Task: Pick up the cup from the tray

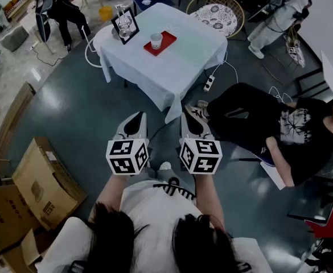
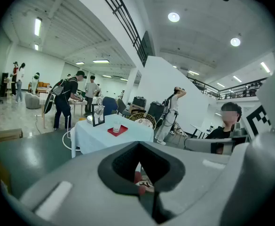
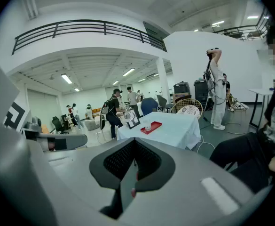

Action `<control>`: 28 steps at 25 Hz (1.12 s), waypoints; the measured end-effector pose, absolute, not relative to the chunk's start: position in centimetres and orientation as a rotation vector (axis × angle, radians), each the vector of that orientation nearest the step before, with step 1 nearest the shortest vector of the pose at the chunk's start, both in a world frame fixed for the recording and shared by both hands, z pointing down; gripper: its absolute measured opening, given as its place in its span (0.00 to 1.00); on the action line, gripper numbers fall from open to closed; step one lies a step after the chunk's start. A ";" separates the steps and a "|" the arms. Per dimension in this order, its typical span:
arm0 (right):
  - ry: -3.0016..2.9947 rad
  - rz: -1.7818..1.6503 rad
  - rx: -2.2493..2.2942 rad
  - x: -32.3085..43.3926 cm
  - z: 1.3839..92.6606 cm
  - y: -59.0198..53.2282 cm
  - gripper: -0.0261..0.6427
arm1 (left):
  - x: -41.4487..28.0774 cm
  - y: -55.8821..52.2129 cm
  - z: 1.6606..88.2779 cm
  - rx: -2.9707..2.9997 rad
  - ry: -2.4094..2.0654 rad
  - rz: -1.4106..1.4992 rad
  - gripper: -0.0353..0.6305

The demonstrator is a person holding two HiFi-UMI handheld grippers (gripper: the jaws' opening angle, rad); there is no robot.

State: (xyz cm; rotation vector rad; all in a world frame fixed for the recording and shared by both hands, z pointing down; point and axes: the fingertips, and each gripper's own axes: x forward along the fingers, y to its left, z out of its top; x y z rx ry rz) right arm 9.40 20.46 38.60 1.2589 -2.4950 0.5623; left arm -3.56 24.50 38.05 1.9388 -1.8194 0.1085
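Closest to the lens is the top of the wearer's head (image 1: 155, 238), with the two marker cubes just past it. The left hand-held gripper (image 1: 135, 121) is clenched, jaws pressed together with nothing in them. The right hand-held gripper (image 1: 189, 121) is the same, closed and empty. Both hang side by side close to the body, over bare floor, pointing at the desk (image 1: 183, 58).

The cup (image 1: 156, 40) is way over there, upright on the red tray (image 1: 168, 38), which sits toward the far left of the white cloth. Just left of the tray stands a photo frame (image 1: 125, 25), near the cup but not touching it.

My read is that this is the walk-up stage and nothing's been grabbed yet. Close the distance first; don't try reaching from here. Spread the jaws of whichever gripper you use before you arrive, not right at the cup. I'd come in from the near right side of the tray so the frame is out of the path. Take the cup around its middle, keep it level and lift straight up so the tray doesn't drag along. It looks like a light paper-type cup, so go easy on the squeeze. I can't tell if anything's in it.

On the right, watch the person in black (image 1: 257, 124) sitting on the floor near the desk corner, and the power strip (image 1: 209, 83) lying there.
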 end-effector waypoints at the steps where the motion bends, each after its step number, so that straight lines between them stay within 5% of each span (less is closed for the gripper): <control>1: -2.496 0.561 1.256 9.4 38.7 20.4 0.07 | -3.4 24.4 38.1 1.940 -1.818 0.112 0.05; 17: -2.505 0.610 1.209 11.3 39.6 18.4 0.08 | -2.2 22.7 38.6 1.902 -1.827 0.115 0.05; 28: -2.584 0.588 1.129 12.1 39.5 16.2 0.21 | -2.6 22.0 39.0 1.820 -1.903 0.115 0.05</control>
